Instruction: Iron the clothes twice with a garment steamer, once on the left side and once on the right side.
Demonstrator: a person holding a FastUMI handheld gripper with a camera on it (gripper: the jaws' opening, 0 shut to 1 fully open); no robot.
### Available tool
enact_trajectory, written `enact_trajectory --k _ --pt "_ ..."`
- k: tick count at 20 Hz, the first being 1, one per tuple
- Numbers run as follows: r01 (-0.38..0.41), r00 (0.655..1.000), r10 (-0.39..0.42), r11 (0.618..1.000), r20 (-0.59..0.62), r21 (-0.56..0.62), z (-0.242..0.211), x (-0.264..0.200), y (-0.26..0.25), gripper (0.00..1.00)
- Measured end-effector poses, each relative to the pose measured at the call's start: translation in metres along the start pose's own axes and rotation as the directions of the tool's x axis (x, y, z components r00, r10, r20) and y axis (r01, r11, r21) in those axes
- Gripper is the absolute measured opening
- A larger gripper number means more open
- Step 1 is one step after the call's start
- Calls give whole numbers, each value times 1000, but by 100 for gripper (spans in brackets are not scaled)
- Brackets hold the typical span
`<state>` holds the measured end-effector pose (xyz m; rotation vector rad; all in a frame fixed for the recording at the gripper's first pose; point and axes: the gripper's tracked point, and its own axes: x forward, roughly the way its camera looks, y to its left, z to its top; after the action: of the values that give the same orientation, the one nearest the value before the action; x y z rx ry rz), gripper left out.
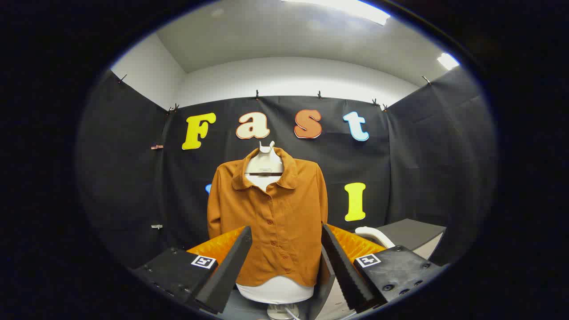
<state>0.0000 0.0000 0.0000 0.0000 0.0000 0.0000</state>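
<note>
Rust-brown shirt (pixel 271 218) buttoned on mannequin torso (pixel 275 291), beyond the fingers, hung flat for steaming. Gripper (pixel 284 262) spread wide, empty; white steamer handle (pixel 375 235) waits beside right finger.

Rust-orange shirt (pixel 271 213), plain, with matching buttons, on a white mannequin torso (pixel 274 289). White steamer handle (pixel 374 236) beside a dark grey worktop (pixel 411 233) with white edge. Black-and-white square markers on gripper (pixel 284 262), its jaws spread wide, empty.
</note>
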Motion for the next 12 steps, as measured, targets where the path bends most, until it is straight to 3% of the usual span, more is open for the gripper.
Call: enact_trajectory --k 12 --pt "19 1000 -19 1000 -9 3 -4 11 -1 98"
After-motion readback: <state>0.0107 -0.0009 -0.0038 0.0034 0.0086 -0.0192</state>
